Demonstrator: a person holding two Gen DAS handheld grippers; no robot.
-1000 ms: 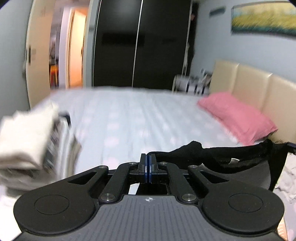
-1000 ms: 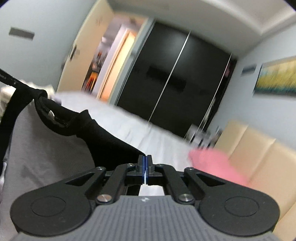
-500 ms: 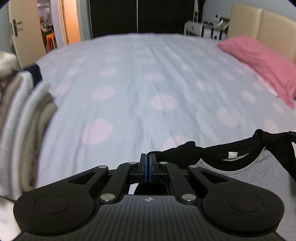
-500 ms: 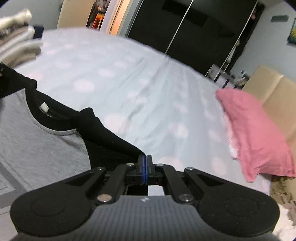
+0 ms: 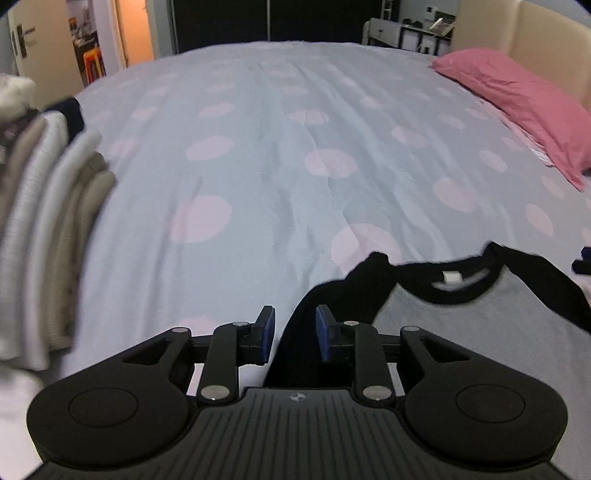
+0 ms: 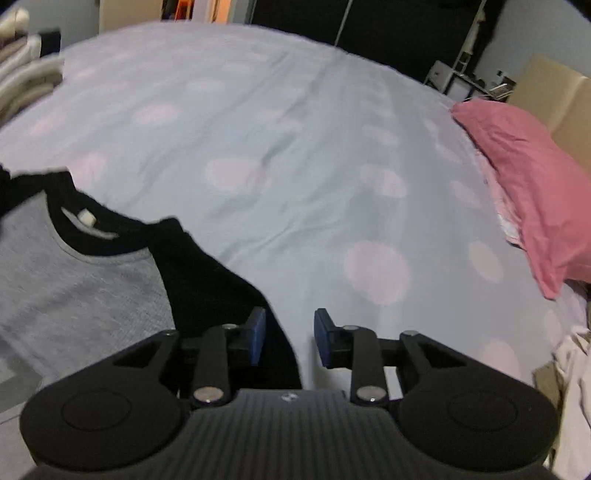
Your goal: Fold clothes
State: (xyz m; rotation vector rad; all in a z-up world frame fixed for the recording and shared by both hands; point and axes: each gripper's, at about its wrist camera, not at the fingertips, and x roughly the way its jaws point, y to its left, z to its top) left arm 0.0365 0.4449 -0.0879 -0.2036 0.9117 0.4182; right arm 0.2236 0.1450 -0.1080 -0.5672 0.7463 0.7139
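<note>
Shirt lies flat on bed, grey body w/ black sleeves. L gripper and R gripper jaws just opened, each partly apart w/ a sleeve between, pads not pressing.

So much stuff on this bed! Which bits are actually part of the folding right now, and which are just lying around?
Part of the job:
- grey T-shirt with black sleeves and collar, spread flat
- left gripper and right gripper, jaws just opened, a black sleeve lying between each pair

Just lying about:
- pink pillow
- stack of folded beige and white clothes
- blue bedsheet with pink dots

A home bedroom: a bed with pink pillow, padded headboard, dark wardrobe.
</note>
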